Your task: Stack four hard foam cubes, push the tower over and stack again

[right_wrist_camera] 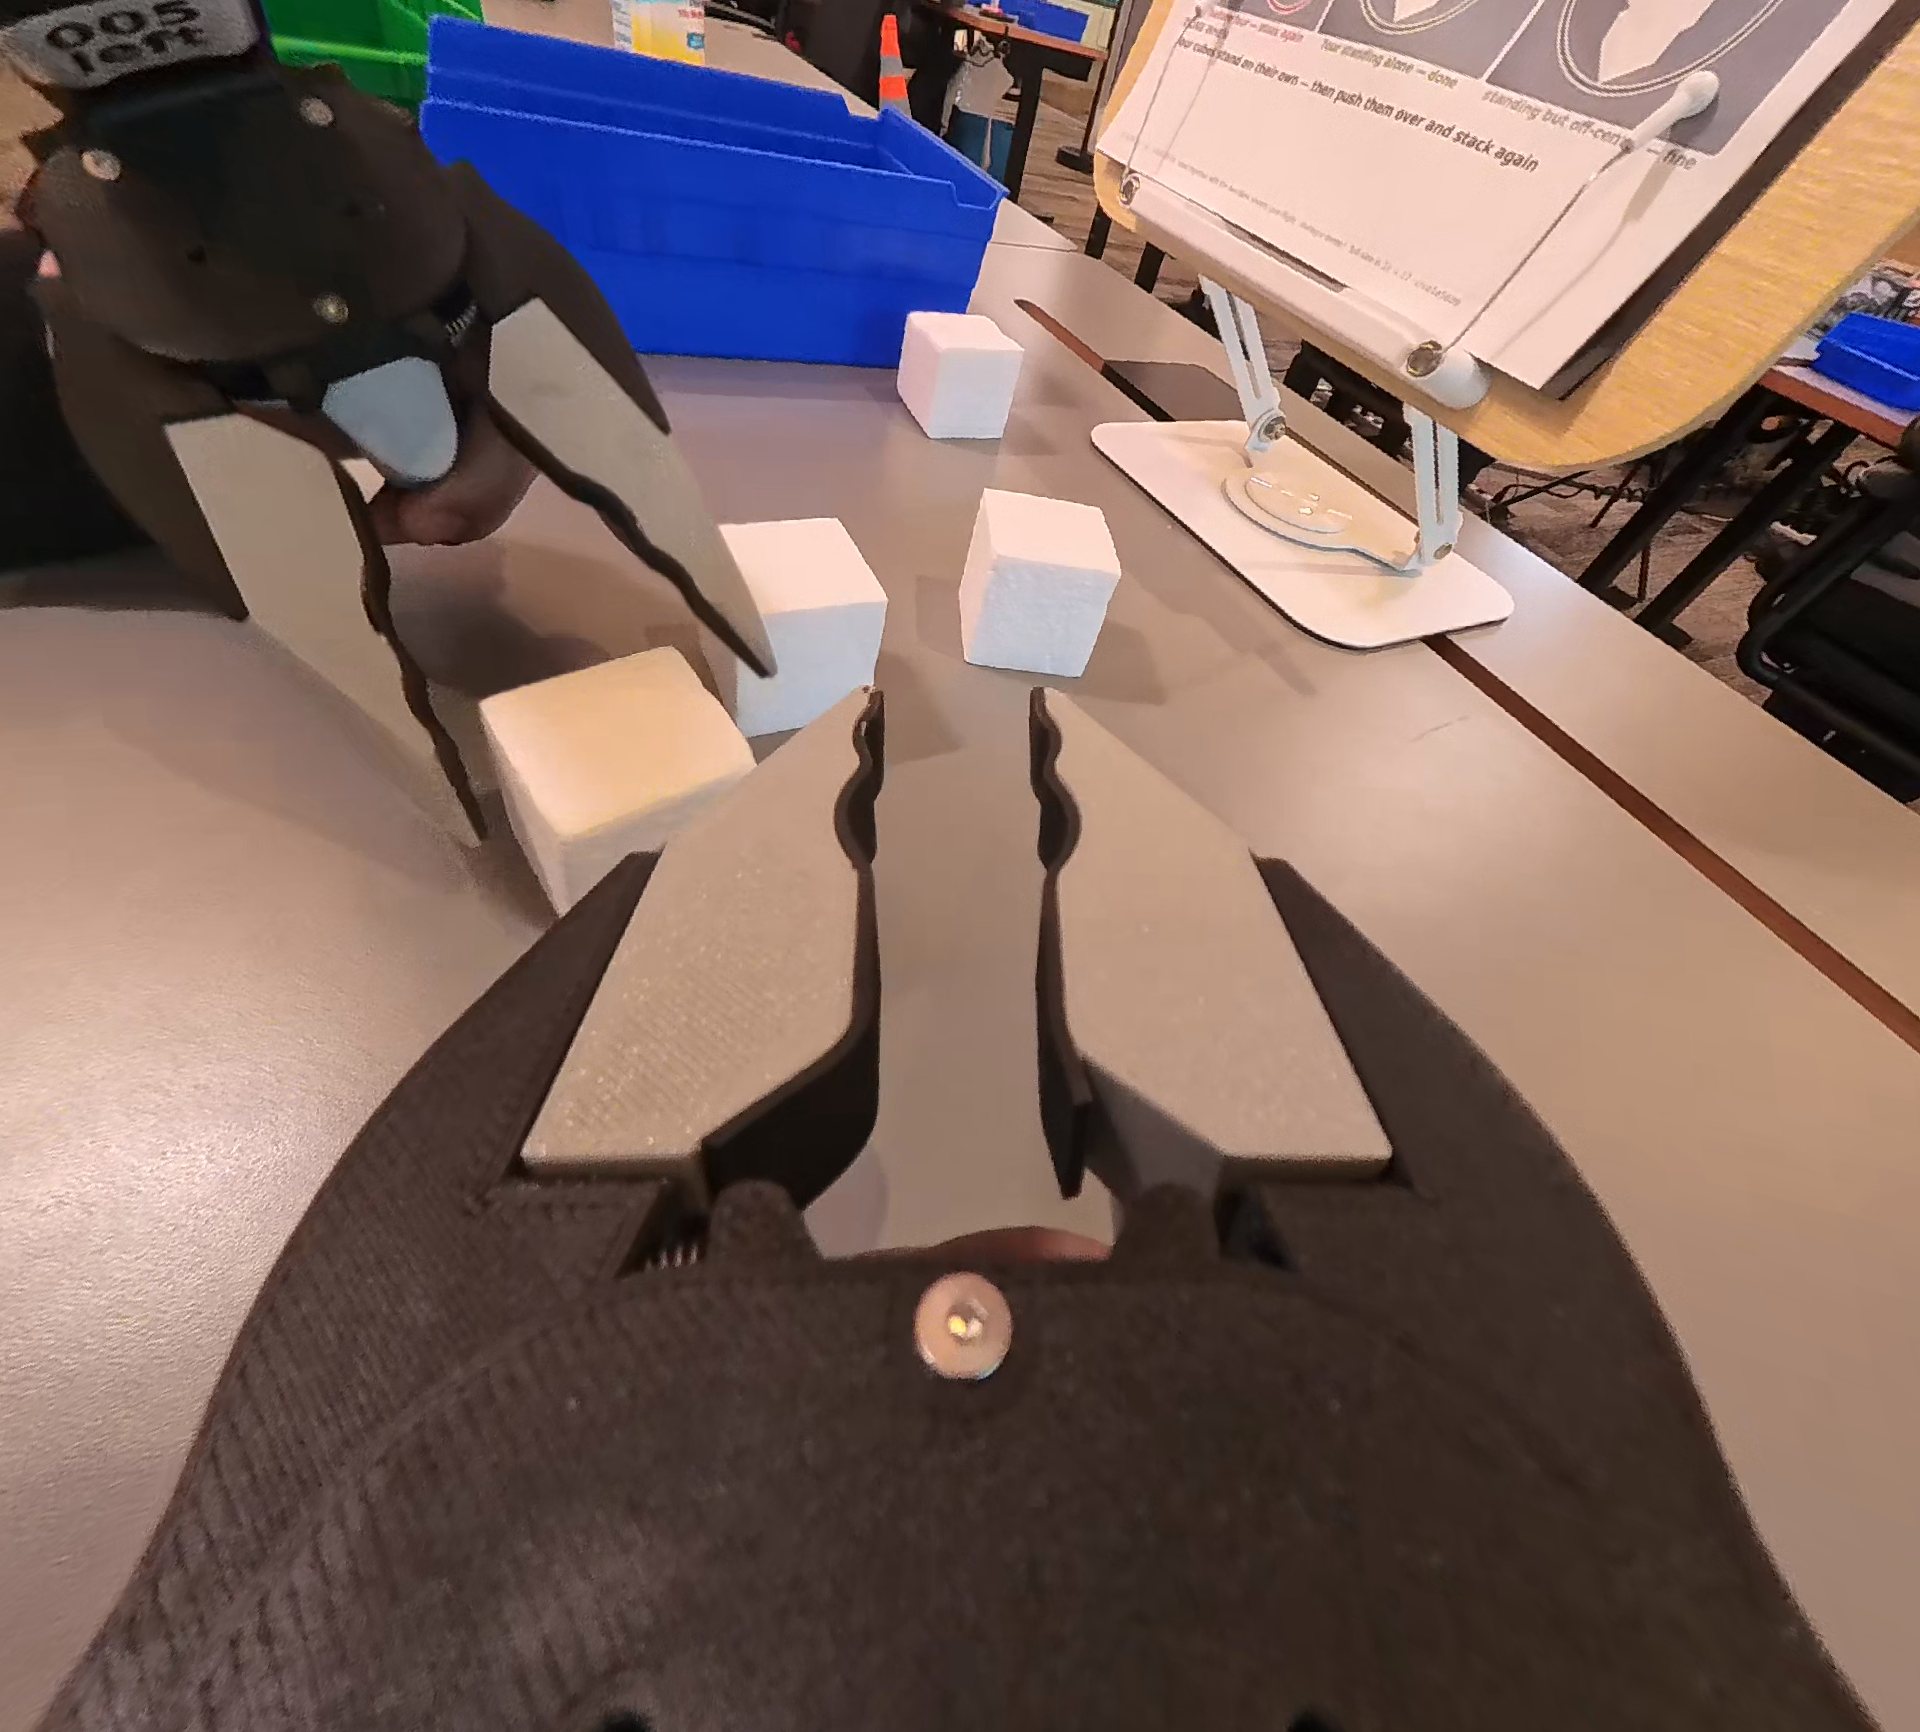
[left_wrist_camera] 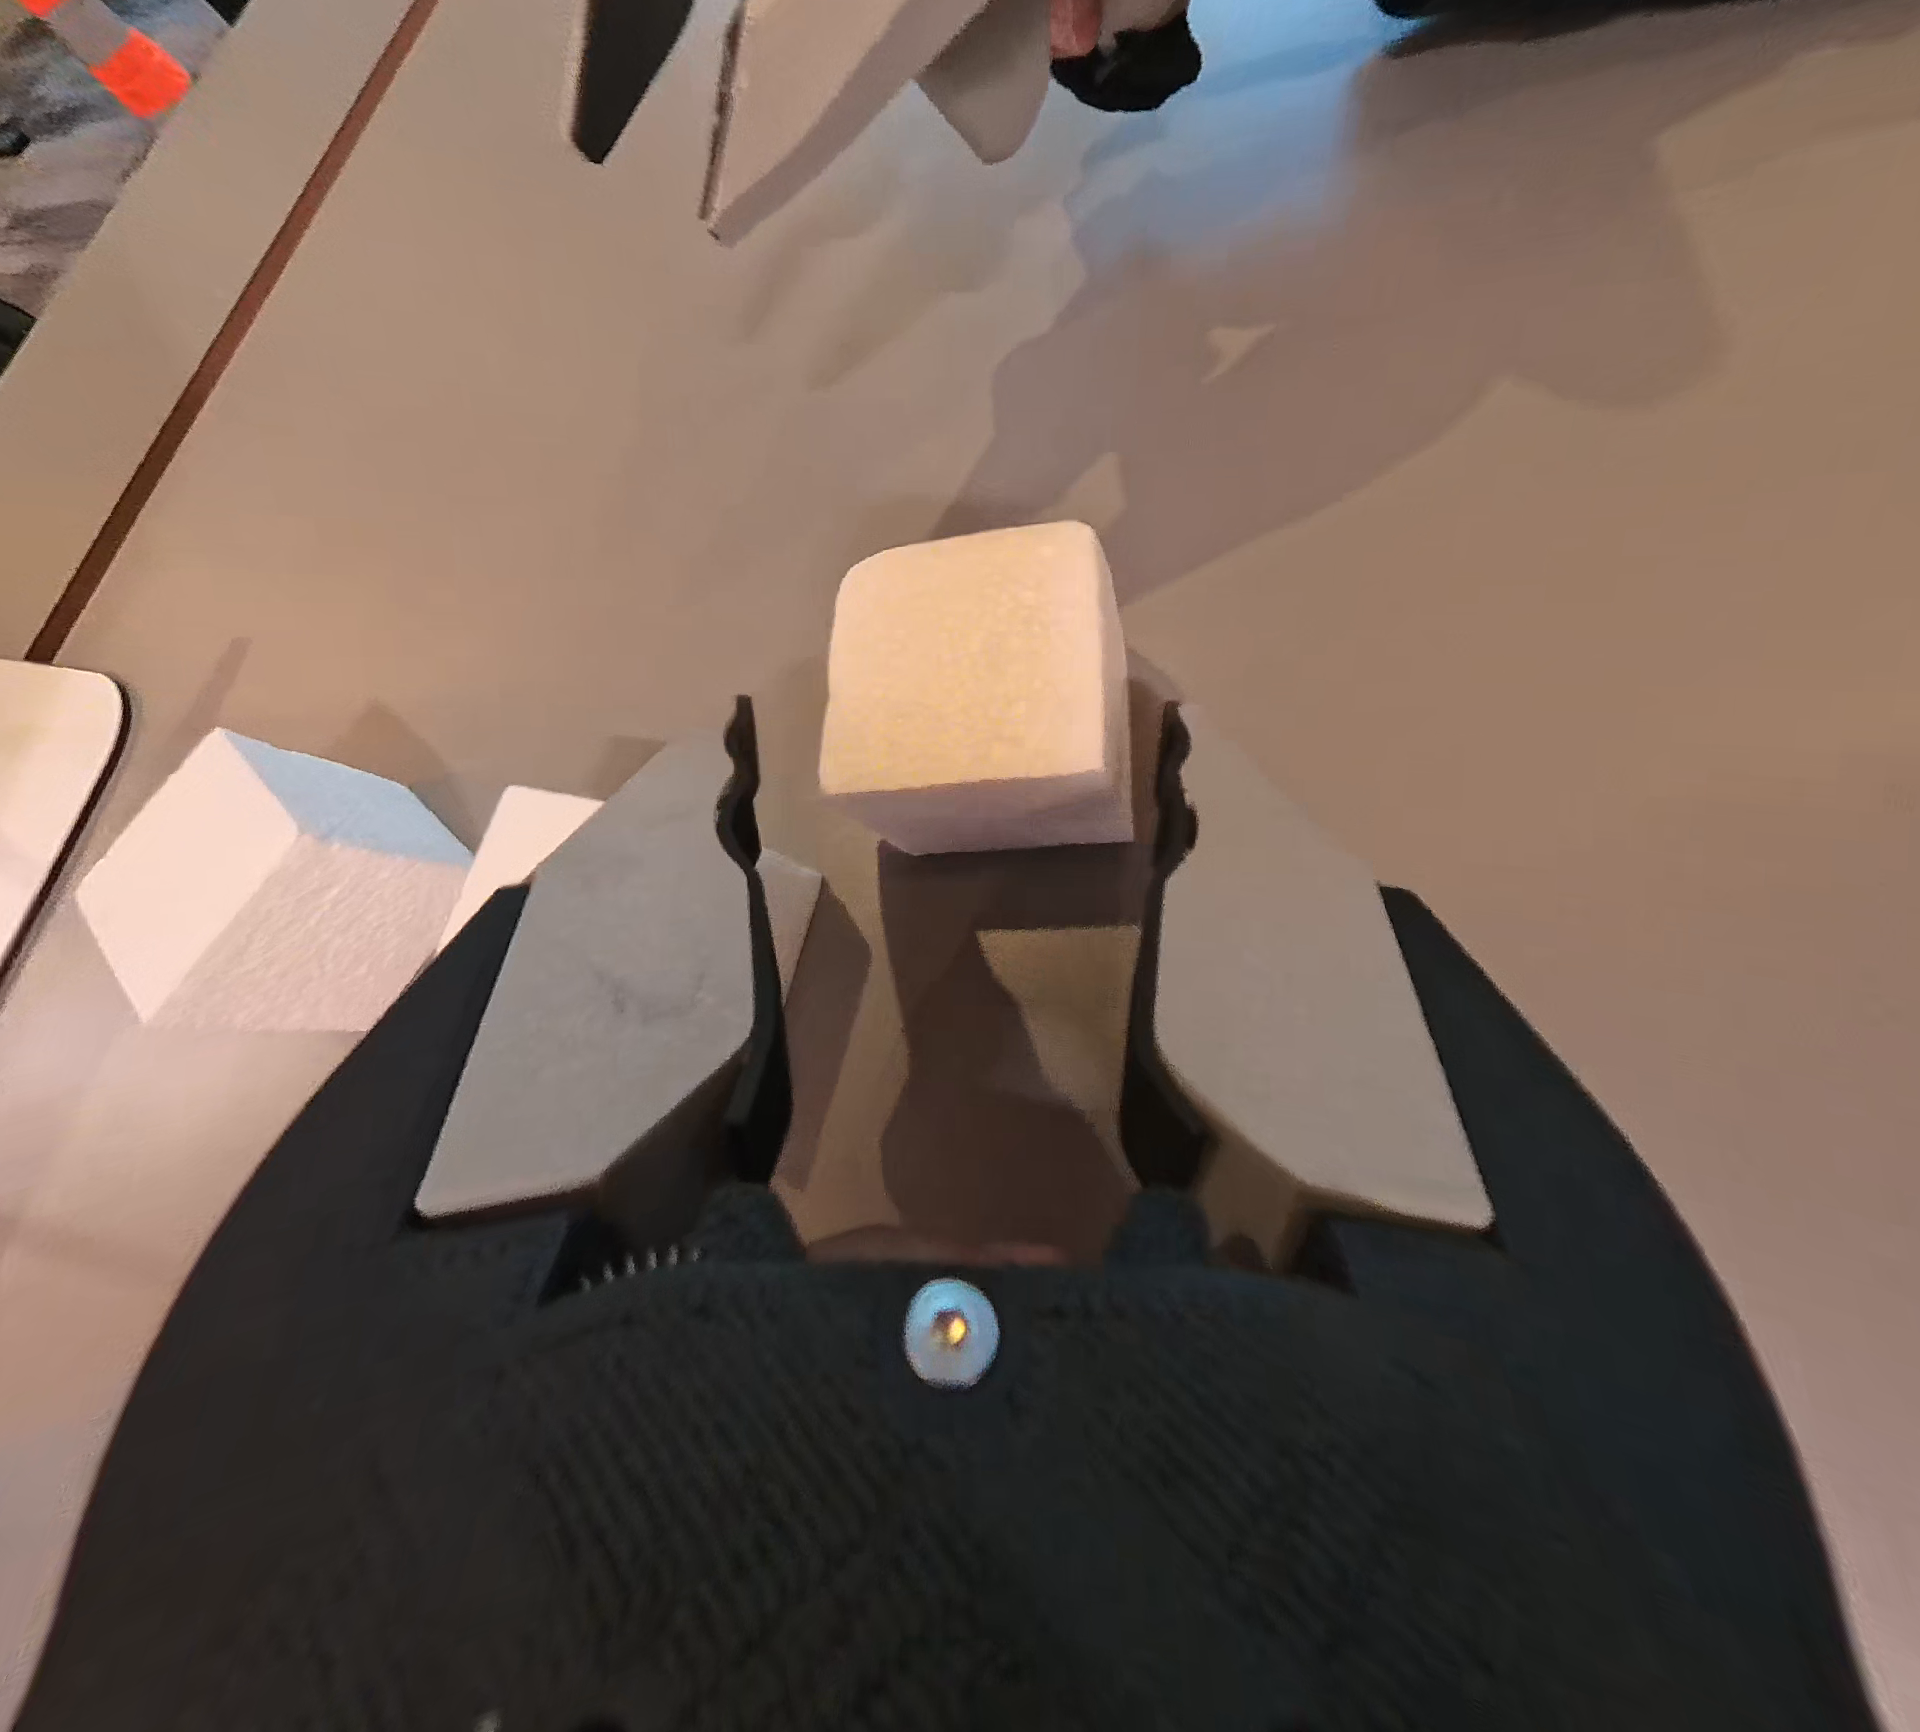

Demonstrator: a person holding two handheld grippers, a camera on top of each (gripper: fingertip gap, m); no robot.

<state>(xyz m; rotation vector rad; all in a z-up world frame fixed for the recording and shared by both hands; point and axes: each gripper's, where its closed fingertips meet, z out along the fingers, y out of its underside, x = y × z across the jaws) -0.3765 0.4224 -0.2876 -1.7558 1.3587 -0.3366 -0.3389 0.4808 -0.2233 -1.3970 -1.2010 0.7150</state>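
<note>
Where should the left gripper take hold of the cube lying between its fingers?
Probably on the two opposite flat side faces of the cube, coming down from above as the left gripper is now, open, one finger on each side. The cube sits flat on the table, apart from the nearest cube, so both faces look free.

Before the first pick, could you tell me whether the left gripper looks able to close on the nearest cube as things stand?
Probably yes. The left gripper is open, its fingers on either side of the cube, which sits alone on the table. The neighbouring cube stands close but apart.
</note>
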